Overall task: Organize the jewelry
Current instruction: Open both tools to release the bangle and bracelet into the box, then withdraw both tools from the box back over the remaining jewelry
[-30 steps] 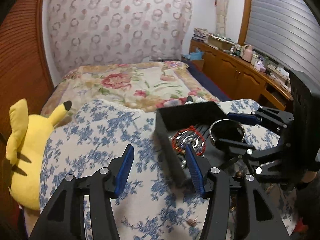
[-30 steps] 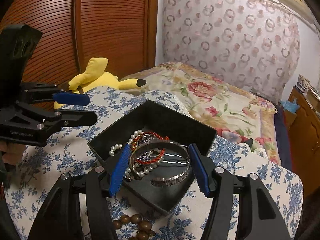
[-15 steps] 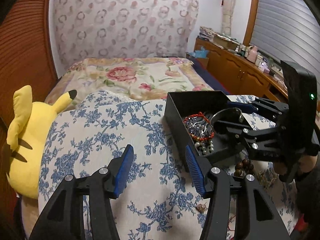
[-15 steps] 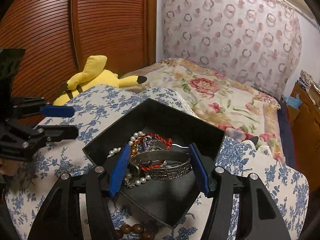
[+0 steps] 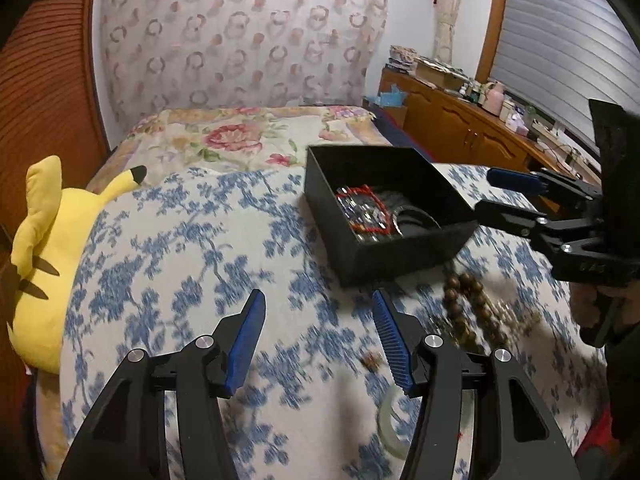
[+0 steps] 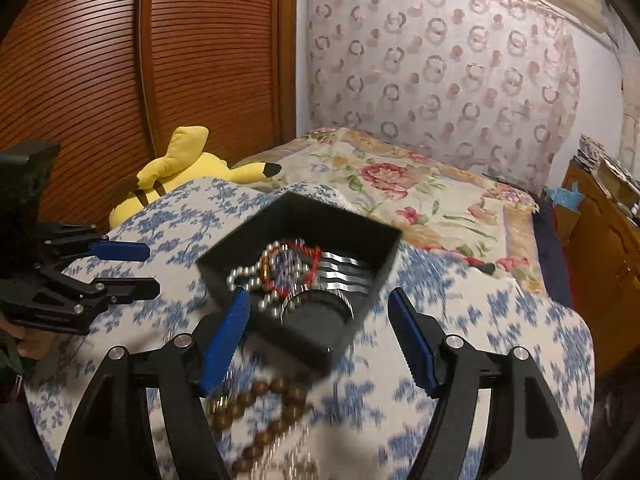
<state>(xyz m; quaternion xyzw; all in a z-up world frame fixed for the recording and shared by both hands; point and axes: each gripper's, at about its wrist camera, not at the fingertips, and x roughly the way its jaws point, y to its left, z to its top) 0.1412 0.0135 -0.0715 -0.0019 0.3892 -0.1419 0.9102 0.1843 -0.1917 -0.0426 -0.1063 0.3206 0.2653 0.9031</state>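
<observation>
- brown wooden bead strand point(image 6: 264, 408) lies on the blue-flowered cloth point(image 5: 180, 264), just in front of the black box point(image 6: 348, 236), running toward the right gripper point(image 6: 316, 340).
- right gripper is nearer; jaws opening, empty.
- left gripper point(image 5: 318, 340) half open, opening slightly, empty.

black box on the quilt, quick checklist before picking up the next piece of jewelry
1. Black box sits flat on the blue floral quilt, top open: ok.
2. Silver bangle, red bracelet and pearls lie inside the box: ok.
3. Right tool carries nothing; it is opening, with only the box's near corner between its pads: ok.
4. Left tool is open over bare quilt, holding nothing: ok.
5. Brown bead string lies outside the box: not ok.
6. Whether the thin chain by the beads is tangled with them: cannot tell, blurred.
</observation>
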